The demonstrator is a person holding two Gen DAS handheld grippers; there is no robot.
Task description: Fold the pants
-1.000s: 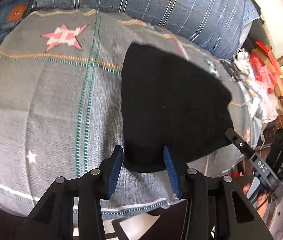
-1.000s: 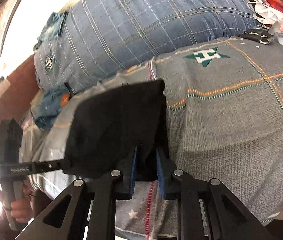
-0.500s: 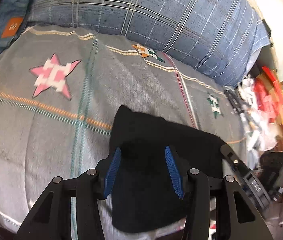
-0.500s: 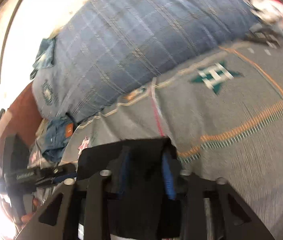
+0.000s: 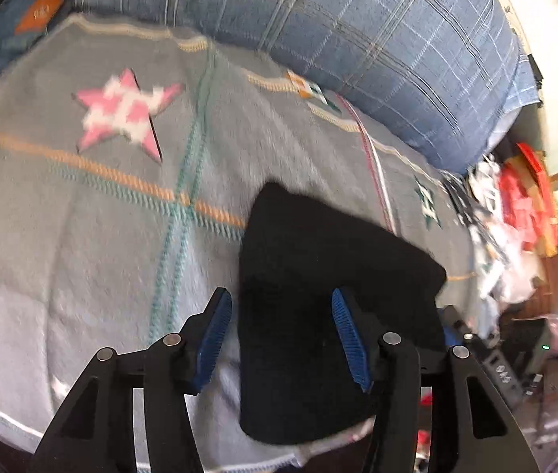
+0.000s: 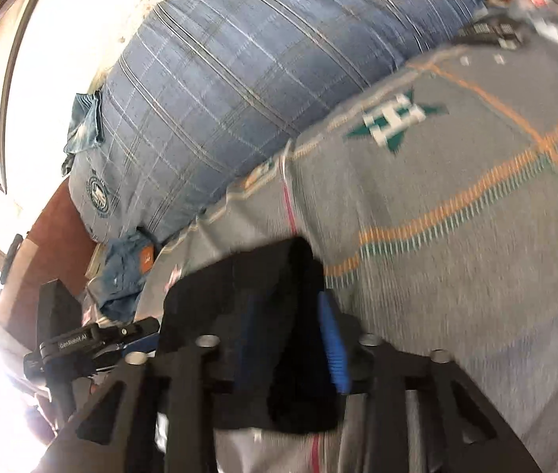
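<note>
The black pants (image 5: 318,276) lie folded in a compact pile near the front edge of the grey patterned bedspread (image 5: 101,236). My left gripper (image 5: 279,335) is open, its blue pads apart over the pile's near left part and holding nothing. In the right wrist view the pants (image 6: 239,295) sit under my right gripper (image 6: 290,339), whose jaws are open with black cloth lying between the blue pads (image 6: 334,351). The left gripper shows in the right wrist view (image 6: 97,343).
A large blue plaid pillow (image 5: 357,47) lies along the far side of the bed. Folded jeans (image 6: 129,268) with an orange patch sit at the far left corner. Red and white clutter (image 5: 515,213) is piled beside the bed on the right.
Both grippers carried the pants' near edge forward over the pile. The right gripper went from shut on the cloth to open. The left gripper stayed open and drew back slightly.
</note>
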